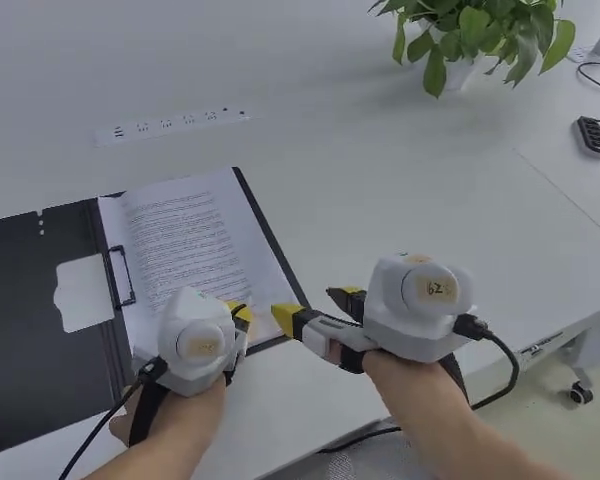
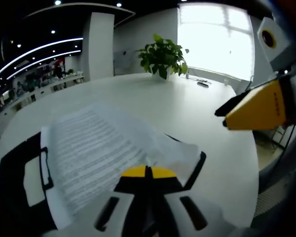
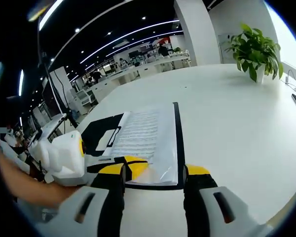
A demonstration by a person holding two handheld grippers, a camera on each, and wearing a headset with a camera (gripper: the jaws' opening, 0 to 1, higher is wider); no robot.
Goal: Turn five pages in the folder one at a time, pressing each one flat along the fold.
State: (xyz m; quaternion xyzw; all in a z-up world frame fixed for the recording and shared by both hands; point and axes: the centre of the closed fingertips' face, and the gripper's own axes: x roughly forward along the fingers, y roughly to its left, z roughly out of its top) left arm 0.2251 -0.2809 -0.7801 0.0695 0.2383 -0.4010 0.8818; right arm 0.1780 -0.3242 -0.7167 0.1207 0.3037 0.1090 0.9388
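While the folder (image 1: pixel 30 300) lies open on the table (image 1: pixel 400 180), the lower corner of its top page (image 1: pixel 190 240) is pinched by the left gripper (image 2: pixel 146 171) with jaws pressed together, apparently to lift it. The right gripper (image 3: pixel 160 170) is held spread just beside it, probably ready for pressing.
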